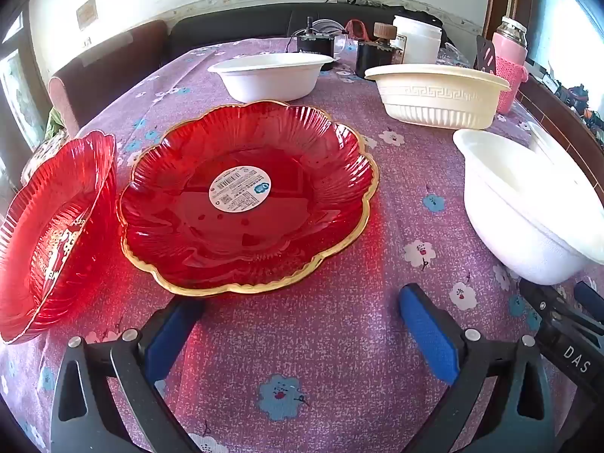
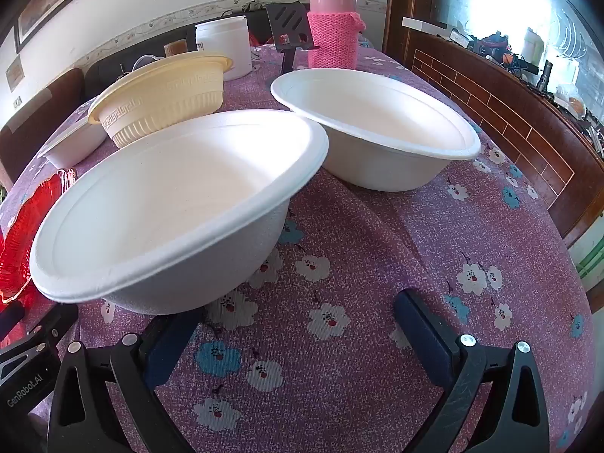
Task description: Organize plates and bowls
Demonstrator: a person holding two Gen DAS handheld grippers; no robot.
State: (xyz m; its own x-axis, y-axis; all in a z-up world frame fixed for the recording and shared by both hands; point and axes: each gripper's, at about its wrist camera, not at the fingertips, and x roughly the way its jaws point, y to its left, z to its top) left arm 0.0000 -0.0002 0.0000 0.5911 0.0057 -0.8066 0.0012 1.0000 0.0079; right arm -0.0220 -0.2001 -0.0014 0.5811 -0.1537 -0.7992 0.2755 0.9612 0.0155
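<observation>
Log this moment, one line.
left gripper: open, empty | right gripper: open, empty | red plate: on table | white bowl: untouched

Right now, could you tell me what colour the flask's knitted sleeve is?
Pink knitted sleeve, clearest in the right wrist view.

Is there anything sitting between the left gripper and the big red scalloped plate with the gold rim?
Nothing visible does. The open left gripper faces the red scalloped glass plate with the gold rim across bare purple flowered tablecloth. A second red ribbed plate lies off to the side, and the nearest white foam bowl sits on the other side.
</observation>
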